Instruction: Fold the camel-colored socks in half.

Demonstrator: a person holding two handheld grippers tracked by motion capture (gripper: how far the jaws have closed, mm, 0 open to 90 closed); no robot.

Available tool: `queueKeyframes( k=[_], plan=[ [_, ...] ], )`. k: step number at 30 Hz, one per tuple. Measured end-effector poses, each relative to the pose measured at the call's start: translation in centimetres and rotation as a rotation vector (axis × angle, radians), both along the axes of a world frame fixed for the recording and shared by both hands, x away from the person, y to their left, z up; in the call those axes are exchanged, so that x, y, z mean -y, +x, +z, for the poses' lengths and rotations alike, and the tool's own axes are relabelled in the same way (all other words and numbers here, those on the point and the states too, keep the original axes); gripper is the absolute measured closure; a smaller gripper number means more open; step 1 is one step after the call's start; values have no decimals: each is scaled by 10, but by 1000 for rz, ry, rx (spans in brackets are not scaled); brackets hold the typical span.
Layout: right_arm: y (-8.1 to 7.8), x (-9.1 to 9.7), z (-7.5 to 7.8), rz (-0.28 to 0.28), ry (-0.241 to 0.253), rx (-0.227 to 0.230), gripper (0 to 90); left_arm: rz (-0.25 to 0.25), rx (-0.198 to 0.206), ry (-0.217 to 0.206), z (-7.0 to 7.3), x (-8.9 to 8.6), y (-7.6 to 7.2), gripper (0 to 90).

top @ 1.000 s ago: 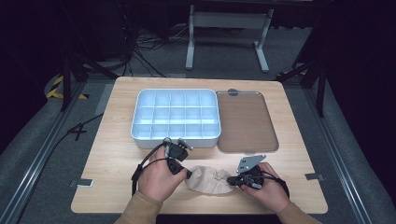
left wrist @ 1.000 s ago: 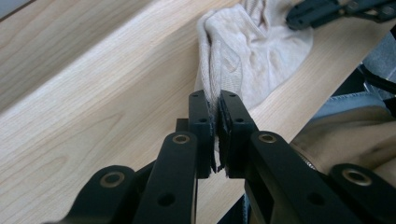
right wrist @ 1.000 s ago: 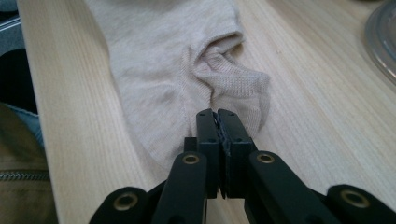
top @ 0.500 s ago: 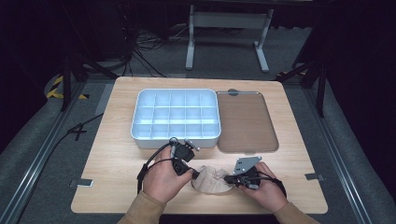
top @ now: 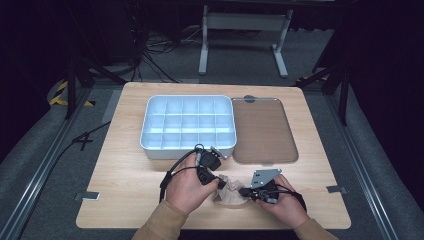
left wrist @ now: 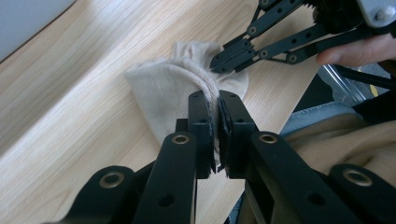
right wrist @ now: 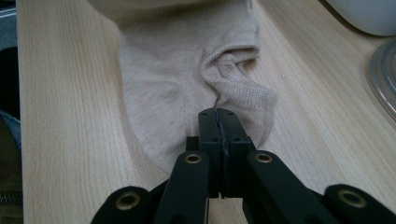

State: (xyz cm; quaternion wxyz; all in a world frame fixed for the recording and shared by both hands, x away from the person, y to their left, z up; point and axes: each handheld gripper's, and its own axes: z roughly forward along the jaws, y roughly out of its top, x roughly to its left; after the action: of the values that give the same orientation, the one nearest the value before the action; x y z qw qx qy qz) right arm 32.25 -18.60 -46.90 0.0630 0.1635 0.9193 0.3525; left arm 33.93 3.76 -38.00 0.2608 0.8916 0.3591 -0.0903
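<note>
While both grippers were pinching the same beige sock (top: 229, 192) near the front edge of the wooden table (top: 125, 175), the high view had the left gripper (top: 218, 184) on its left side and the right gripper (top: 243, 191) on its right, with the white compartment tray (top: 187, 125) and the brown lid (top: 263, 130) sitting well behind, untouched. From the left gripper view, the left gripper (left wrist: 218, 100) was clamped on a raised ridge of the sock (left wrist: 163, 88), fabric squeezed between the jaws, and the other gripper was biting the far edge. In the right gripper view, the right gripper (right wrist: 218, 113) was closed tight on a bunched fold of the sock (right wrist: 168, 84), which lay mostly flat on the wood. My take: looked like a fold or roll in progress, so I'd have kept both pinches firm and moved the hands together, low over the table, so the knit didn't slip out or stretch lopsided.
</note>
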Motion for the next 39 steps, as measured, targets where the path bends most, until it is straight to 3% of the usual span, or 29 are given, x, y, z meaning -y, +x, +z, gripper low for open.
queueKeyframes(
  k=[13, 19, 30, 37, 39],
  plan=[
    [-3, 6, -6, -24, 61, 12, 900, -69, -6, -7, -6, 31, 8, 846],
    [-6, 7, -7, -31, 70, 36, 900, -117, -2, -1, -18, 47, 9, 847],
    [-8, 7, -9, -38, 80, 63, 899, -108, -11, -6, -37, 51, 14, 844],
    [-12, 6, -9, -51, 75, 80, 898, -100, 15, -65, -37, 49, 15, 843],
    [-12, 6, -9, -52, 75, 79, 898, -103, 14, -58, -37, 51, 14, 842]
  ],
)
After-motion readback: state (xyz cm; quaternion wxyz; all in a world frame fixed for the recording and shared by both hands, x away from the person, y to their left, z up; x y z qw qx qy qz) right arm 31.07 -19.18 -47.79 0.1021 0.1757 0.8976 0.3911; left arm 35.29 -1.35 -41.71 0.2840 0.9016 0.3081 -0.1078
